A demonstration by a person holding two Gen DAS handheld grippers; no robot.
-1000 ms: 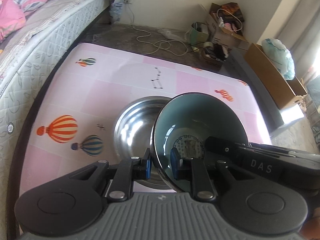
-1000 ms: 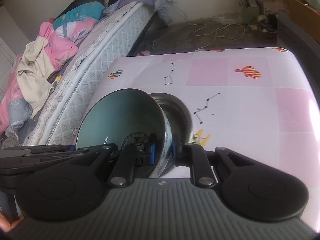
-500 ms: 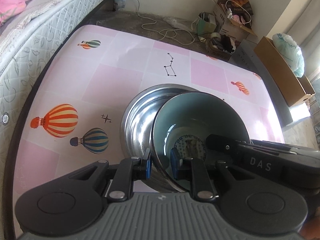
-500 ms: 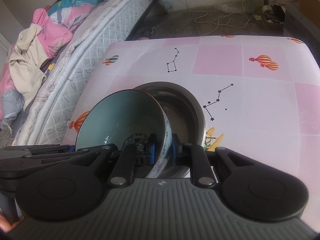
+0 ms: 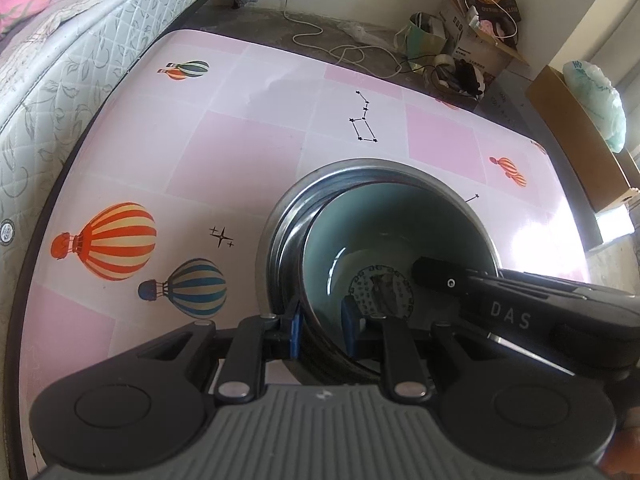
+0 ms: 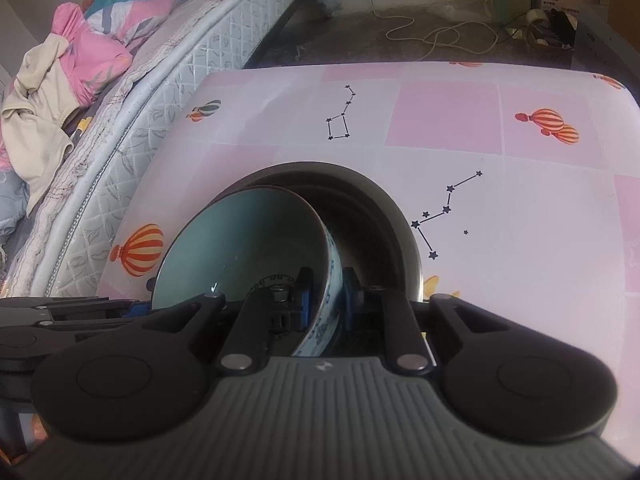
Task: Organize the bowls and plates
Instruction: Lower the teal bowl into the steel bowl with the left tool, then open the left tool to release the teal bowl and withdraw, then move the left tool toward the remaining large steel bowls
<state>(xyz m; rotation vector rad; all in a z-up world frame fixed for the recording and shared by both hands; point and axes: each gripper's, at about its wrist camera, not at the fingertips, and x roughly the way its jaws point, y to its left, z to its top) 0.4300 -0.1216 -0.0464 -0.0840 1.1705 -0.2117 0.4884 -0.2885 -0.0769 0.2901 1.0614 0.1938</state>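
I carry the teal-glazed ceramic bowl with blue-patterned outside point(image 5: 400, 236) tilted, partly down inside the wider stainless steel bowl point(image 5: 280, 224) on the pink balloon-print table point(image 5: 240, 152), to nest them. My left gripper point(image 5: 320, 322) and right gripper point(image 6: 324, 294) each pinch opposite rim walls, narrow, so it lowers evenly.

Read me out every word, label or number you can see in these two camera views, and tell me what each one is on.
"DAS": white letters on the right tongs, seen in the left wrist view.
Cardboard box by the far wall: printed lettering, too small to read.
Dark box above it: pale print, too blurred to read.
Teal bowl: ring pattern in its bottom; no readable letters.
Tablecloth: balloons and star drawings only, no words.
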